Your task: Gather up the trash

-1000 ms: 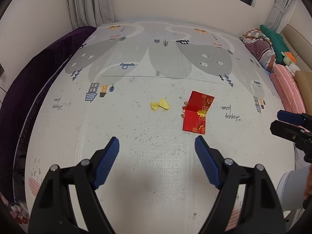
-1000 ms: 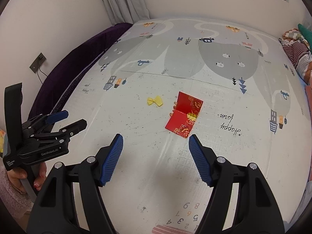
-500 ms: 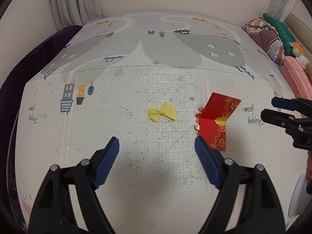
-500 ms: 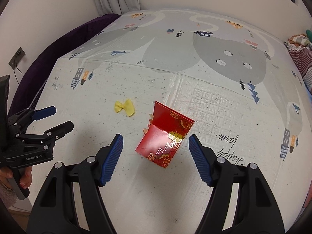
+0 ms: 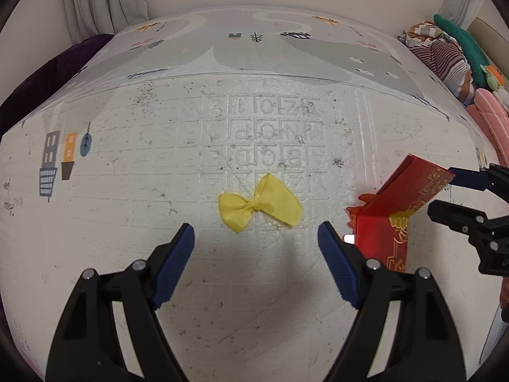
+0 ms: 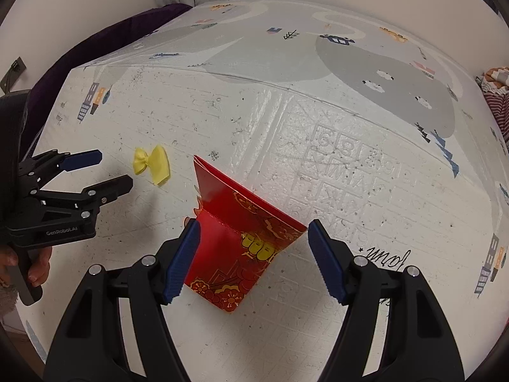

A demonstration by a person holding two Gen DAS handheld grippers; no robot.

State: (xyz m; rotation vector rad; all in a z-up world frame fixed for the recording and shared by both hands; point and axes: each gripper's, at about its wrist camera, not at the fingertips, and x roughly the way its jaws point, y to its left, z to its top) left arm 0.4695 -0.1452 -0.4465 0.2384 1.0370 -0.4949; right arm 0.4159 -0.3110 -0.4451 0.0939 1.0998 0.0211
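A yellow twisted wrapper (image 5: 259, 203), shaped like a bow, lies on the play mat (image 5: 254, 111) just ahead of my open left gripper (image 5: 256, 238). A folded red envelope with gold print (image 6: 245, 232) lies half open, one flap standing up, between the open jaws of my right gripper (image 6: 251, 238). The envelope also shows in the left wrist view (image 5: 397, 210), with the right gripper (image 5: 445, 191) over it. In the right wrist view the left gripper (image 6: 111, 172) is just left of the wrapper (image 6: 152, 164). Both grippers are empty.
A dark purple cushion (image 5: 41, 73) edges the mat on the left. Striped bedding and soft toys (image 5: 451, 54) lie at the far right. Curtains (image 5: 98, 0) hang at the back wall. A wall socket (image 6: 12, 70) is at the left.
Both grippers have moved forward and down toward the mat. The left one has closed in on the yellow wrapper, the right one on the red envelope. Both jaws stayed open.
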